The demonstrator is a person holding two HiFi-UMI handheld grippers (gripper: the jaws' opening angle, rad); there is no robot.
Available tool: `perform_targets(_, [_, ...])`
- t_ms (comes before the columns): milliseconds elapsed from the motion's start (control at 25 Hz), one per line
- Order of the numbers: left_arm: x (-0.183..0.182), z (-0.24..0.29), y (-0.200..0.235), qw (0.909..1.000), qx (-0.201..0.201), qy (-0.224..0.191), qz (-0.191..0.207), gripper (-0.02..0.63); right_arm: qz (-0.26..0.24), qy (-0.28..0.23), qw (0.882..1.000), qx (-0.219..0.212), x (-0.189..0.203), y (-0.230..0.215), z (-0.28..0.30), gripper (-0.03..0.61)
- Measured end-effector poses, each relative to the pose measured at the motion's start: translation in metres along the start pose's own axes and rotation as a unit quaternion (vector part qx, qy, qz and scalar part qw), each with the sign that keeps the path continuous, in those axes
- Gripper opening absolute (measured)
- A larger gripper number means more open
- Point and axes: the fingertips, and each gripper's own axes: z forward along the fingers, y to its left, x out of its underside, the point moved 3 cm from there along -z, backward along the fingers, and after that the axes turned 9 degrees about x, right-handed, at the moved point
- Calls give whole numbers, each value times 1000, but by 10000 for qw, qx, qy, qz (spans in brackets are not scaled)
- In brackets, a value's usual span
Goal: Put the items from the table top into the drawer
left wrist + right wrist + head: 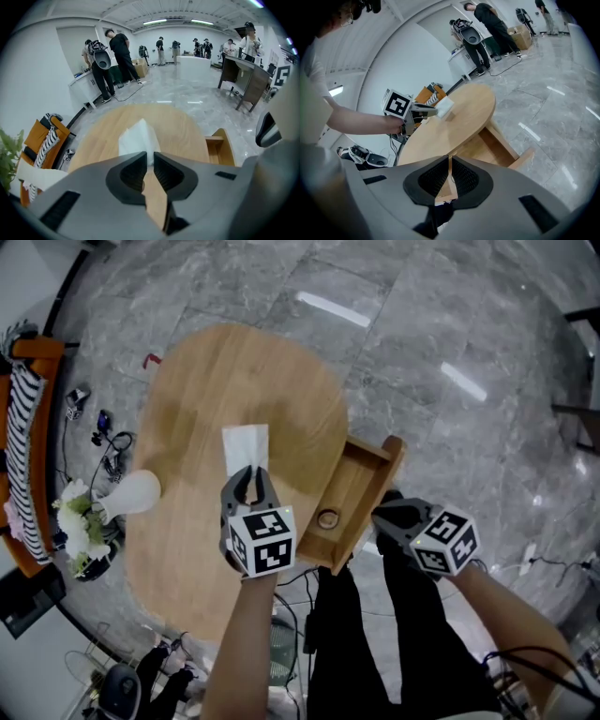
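Observation:
A white folded tissue pack hangs just above the oval wooden table, near its middle. My left gripper is shut on the pack's near edge. In the left gripper view the pack sticks out beyond the jaw tips. The right gripper view shows the pack lifted clear of the tabletop by the left gripper. The drawer stands pulled out on the table's right side, with a small ring-shaped item inside. My right gripper hovers by the drawer's near corner, shut and empty.
A white vase with pale flowers is at the table's left edge. An orange chair with a striped cloth stands further left, with cables on the floor beside it. Several people stand far back.

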Motion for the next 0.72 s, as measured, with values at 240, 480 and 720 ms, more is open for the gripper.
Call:
perform_targets(240, [8, -13, -16, 10000, 63, 1, 0, 48, -63, -12, 10000, 16, 6, 1, -10, 44])
perform_targets(480, [14, -24, -33, 9999, 157, -14, -24, 48, -94, -57, 9999, 2, 12, 6, -20, 44])
perform_targets(720, [16, -33, -56, 9996, 271, -48, 35, 46, -102, -62, 9999, -16, 26, 8, -29, 44])
